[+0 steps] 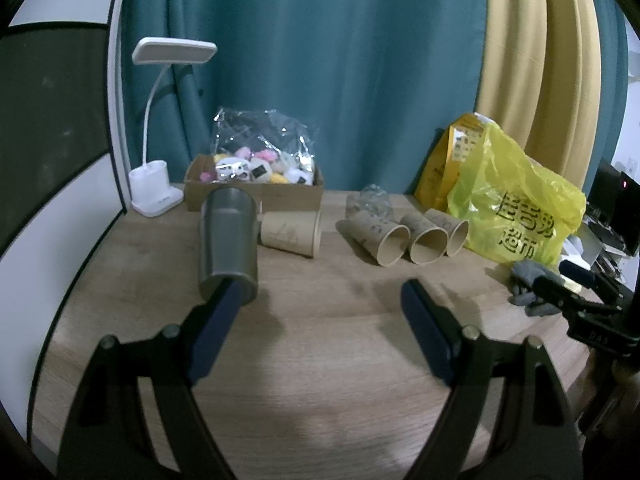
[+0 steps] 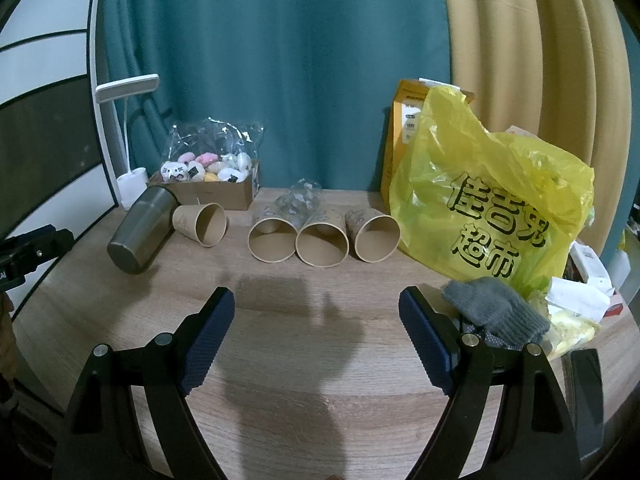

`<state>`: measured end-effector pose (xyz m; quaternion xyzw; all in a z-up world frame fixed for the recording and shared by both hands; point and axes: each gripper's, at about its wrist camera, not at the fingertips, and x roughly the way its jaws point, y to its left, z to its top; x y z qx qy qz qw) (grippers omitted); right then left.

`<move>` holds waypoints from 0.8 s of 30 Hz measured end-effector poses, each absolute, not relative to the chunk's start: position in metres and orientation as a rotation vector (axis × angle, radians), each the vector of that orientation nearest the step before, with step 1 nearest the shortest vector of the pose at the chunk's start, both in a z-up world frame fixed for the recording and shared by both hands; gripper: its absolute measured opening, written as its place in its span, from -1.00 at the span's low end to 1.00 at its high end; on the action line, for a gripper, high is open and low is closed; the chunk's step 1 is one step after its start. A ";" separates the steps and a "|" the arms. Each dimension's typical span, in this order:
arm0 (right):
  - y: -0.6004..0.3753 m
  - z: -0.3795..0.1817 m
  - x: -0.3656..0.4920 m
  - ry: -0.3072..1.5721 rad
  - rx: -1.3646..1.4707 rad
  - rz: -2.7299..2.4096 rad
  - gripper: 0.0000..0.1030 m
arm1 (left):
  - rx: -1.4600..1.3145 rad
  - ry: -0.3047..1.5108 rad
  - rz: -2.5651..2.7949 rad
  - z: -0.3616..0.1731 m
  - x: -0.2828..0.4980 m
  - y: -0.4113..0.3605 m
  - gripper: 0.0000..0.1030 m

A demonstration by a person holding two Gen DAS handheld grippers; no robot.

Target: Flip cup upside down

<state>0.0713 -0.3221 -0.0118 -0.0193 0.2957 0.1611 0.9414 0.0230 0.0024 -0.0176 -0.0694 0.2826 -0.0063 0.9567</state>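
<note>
Two grippers are in my hands, both spread wide and clamping nothing. My left gripper (image 1: 324, 300) hovers low over the wooden table (image 1: 320, 360), its left finger (image 1: 224, 312) crossing in front of the near end of the steel cup (image 1: 228, 240); I cannot tell whether they touch. The cup lies tipped on its side at the table's left, closed base toward me. My right gripper (image 2: 316, 308) hangs over bare wood. Further back, one paper cup (image 2: 202, 224) lies just beside the steel one, and three more paper cups (image 2: 320, 240) lie in a row, mouths toward me, next to a yellow plastic bag (image 2: 492, 200). A grey glove (image 2: 496, 312) lies at the right. A cardboard box (image 2: 212, 194) of toys and a white lamp (image 1: 156, 192) stand against the teal curtain (image 2: 280, 60).
</note>
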 end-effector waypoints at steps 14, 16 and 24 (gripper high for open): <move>-0.322 -0.014 0.073 0.606 -0.043 0.330 0.68 | -0.139 0.572 -0.015 -0.018 0.020 0.003 0.62; -0.322 -0.014 0.073 0.606 -0.043 0.330 0.68 | -0.138 0.572 -0.015 -0.018 0.020 0.003 0.62; -0.322 -0.014 0.072 0.604 -0.043 0.328 0.68 | -0.137 0.572 -0.015 -0.018 0.020 0.004 0.62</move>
